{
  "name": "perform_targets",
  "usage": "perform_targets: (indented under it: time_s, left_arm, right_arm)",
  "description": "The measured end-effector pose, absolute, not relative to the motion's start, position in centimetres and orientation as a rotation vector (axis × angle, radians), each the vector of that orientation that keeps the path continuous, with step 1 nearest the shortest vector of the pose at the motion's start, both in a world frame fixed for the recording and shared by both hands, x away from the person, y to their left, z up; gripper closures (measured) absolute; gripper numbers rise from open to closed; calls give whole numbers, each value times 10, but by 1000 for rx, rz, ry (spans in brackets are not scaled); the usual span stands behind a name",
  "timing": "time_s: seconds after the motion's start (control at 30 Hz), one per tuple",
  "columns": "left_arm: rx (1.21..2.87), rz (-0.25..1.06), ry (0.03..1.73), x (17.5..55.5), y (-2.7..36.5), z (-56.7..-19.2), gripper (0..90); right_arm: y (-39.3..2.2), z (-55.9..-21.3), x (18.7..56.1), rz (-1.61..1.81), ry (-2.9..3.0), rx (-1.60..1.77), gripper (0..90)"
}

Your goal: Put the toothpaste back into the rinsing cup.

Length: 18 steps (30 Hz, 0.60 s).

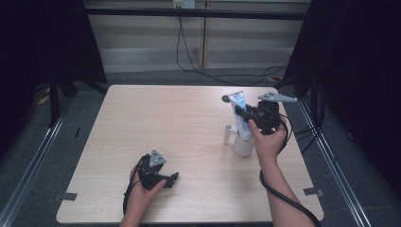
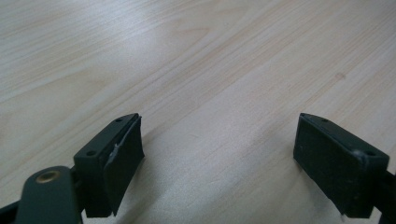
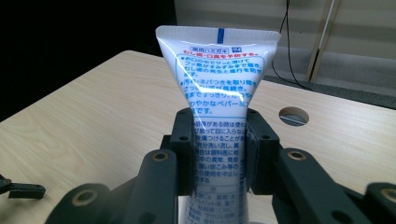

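Note:
A white toothpaste tube [image 1: 239, 108] with blue and red print stands upright, crimped end up, in my right gripper [image 1: 243, 115], which is shut on its middle. In the right gripper view the two black pads press the tube [image 3: 217, 70] from both sides of the gripper [image 3: 218, 144]. Just below the tube stands a white cup [image 1: 242, 145] with a handle on its left; the tube's lower end reaches the cup's mouth, and I cannot tell whether it is inside. My left gripper [image 1: 172, 178] rests low at the table's near left, open, with only bare wood between its jaws [image 2: 217, 158].
The light wooden table [image 1: 179, 123] has a round cable hole [image 3: 293, 115] beyond the tube. Black curtains and metal frame rails flank the table. Cables hang on the far wall, and each gripper trails a black cable towards the near edge.

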<state>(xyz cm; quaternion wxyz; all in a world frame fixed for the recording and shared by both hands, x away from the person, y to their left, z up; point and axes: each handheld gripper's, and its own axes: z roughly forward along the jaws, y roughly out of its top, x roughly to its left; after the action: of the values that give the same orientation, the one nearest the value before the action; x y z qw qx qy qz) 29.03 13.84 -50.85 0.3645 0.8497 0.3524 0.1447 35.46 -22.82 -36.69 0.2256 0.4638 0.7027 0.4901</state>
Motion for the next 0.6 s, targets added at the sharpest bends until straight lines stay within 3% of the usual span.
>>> perform_targets:
  time_s: [0.6]
  left_arm:
    - [2186, 375, 908, 290, 138, -509, 157]
  right_arm:
    - [-240, -371, 362, 1333, 1892, 1304, 690]
